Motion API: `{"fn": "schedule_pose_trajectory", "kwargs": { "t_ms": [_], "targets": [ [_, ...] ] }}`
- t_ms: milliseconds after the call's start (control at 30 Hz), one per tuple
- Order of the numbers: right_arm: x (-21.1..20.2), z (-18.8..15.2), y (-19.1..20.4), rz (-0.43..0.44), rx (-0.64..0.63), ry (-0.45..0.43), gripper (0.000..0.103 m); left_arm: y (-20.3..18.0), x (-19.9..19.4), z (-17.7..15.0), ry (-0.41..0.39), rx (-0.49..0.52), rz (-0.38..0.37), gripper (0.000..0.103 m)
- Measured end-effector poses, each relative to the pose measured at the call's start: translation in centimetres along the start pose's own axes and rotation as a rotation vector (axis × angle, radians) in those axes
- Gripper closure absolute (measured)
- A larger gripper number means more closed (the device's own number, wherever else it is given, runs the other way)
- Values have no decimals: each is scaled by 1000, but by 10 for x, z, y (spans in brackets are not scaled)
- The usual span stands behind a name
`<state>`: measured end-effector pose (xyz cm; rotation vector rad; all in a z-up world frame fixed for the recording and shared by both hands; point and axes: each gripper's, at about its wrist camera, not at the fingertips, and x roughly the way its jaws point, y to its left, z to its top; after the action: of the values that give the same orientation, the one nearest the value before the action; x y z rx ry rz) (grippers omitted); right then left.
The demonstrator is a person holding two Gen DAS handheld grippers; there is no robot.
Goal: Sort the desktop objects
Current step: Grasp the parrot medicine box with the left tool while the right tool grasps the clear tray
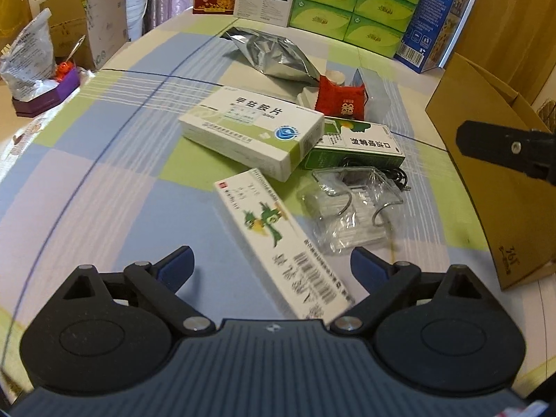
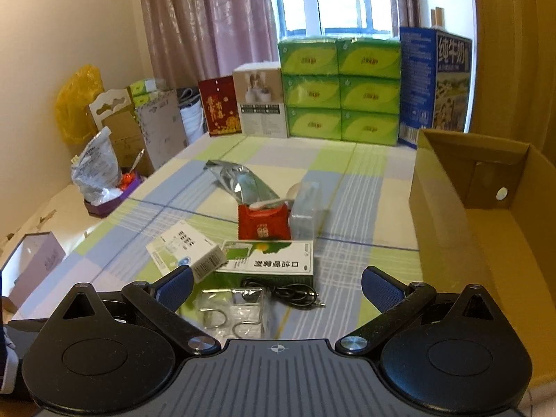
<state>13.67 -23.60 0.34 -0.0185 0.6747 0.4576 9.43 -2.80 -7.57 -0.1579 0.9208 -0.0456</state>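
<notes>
- Closing on the long white-and-green box (image 1: 278, 239) looks like the step in hand: the left gripper (image 1: 271, 267) is spread wide with nothing held, and the near end of that box lies between its blue pads (image 1: 175, 266).
- Squaring up first would help, since the box lies slanted across the gap and could twist if pinched at a corner.
- Nearby clutter calls for care: a clear plastic package (image 1: 347, 208) sits just right of the box, and a larger white medicine box (image 1: 252, 132) lies beyond it, leaning on a green carton (image 1: 358, 147).
- The right gripper (image 2: 276, 286) is likewise released and empty, hovering over the clear package and a black cable (image 2: 285, 292).
- A cardboard box (image 2: 486, 215) stands open at the right, probably the sorting destination, though that is a guess.
</notes>
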Motion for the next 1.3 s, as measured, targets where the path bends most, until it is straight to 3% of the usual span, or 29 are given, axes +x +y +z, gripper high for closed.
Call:
{"fn": "schedule_pose_trajectory", "kwargs": {
  "t_ms": [200,300,367,433,933,1033,1300],
  "targets": [
    [17,-6,3,32,-11,70,2,1,16,1,10,45,20,28],
    [22,-10,6,8,-34,102,2,6,14,1,13,81,57,45],
    [25,-12,7,5,-43,123,2,13,11,1,9,102,80,62],
    [29,-15,10,7,-44,137,2,21,10,-1,7,127,91,66],
    [91,-13,44,15,-72,242,3,47,1,-3,-19,87,37,69],
    [102,-14,47,12,-73,260,15,50,1,-2,-26,68,26,69],
    [116,-19,51,-29,-101,288,32,52,6,2,-38,51,24,65]
  ]
}}
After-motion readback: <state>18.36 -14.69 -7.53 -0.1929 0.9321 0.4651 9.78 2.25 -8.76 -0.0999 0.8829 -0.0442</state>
